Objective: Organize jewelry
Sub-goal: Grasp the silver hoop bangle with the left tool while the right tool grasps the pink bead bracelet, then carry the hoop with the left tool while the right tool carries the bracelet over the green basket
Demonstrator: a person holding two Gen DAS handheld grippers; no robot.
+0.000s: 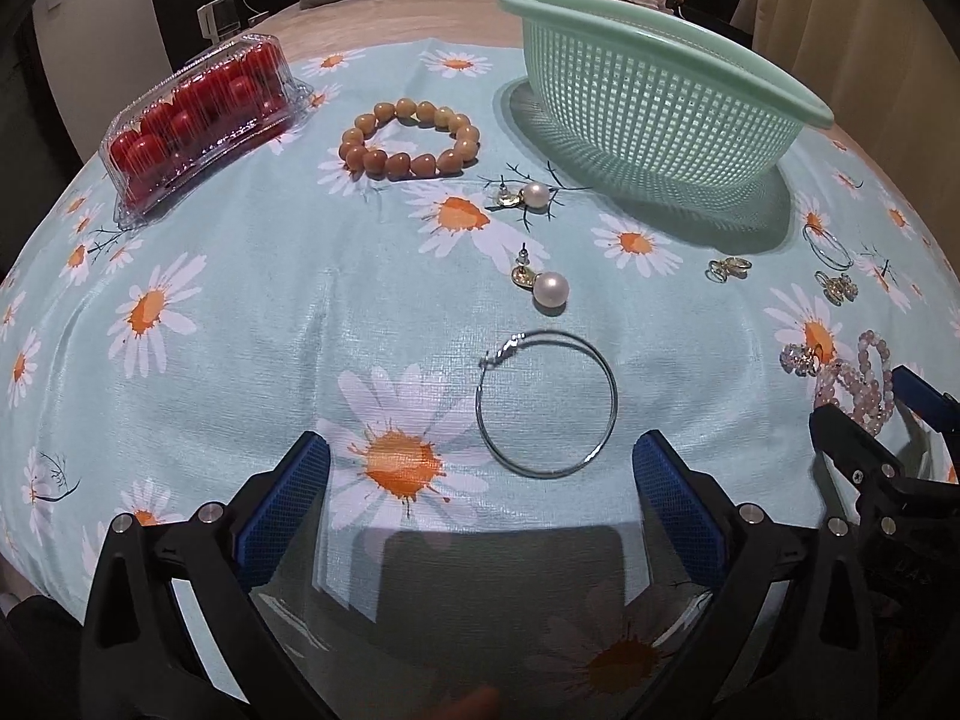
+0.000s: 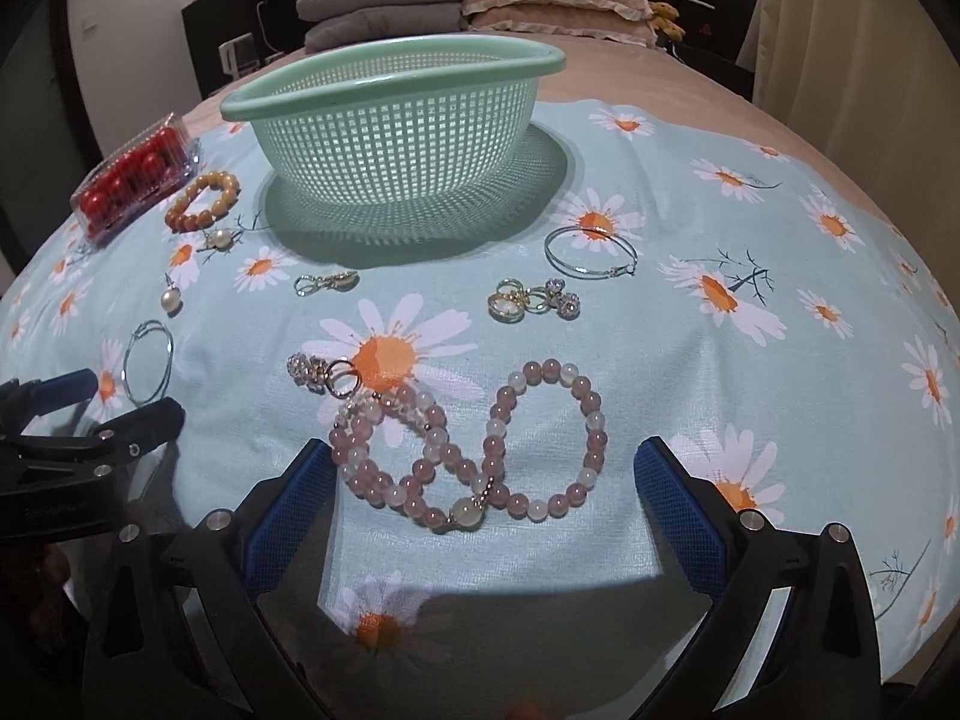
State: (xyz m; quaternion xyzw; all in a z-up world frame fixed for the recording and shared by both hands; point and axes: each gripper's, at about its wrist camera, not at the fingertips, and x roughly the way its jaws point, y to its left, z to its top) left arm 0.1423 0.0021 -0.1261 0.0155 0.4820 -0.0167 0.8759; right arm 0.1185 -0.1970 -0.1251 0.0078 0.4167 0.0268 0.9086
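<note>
We see a daisy-print cloth (image 2: 690,192) spread over the bed, carrying everything. Largest is the green mesh basket (image 2: 396,138), standing upright toward the cloth's far edge. Near the far left corner lies a clear box of red beads (image 1: 198,120), with an amber bead bracelet (image 1: 408,141) just beside it. Two pink bead bracelets (image 2: 474,450) overlap near the near edge — right between the wide-spread fingers of our right gripper (image 2: 483,480), which holds nothing. Our left gripper (image 1: 480,480) gapes just as wide, also bare, with a silver hoop (image 1: 546,402) lying before it. Beyond the hoop sit two pearl earrings (image 1: 549,288) — apart from each other — and small gold earrings (image 2: 531,300) cluster mid-cloth.
</note>
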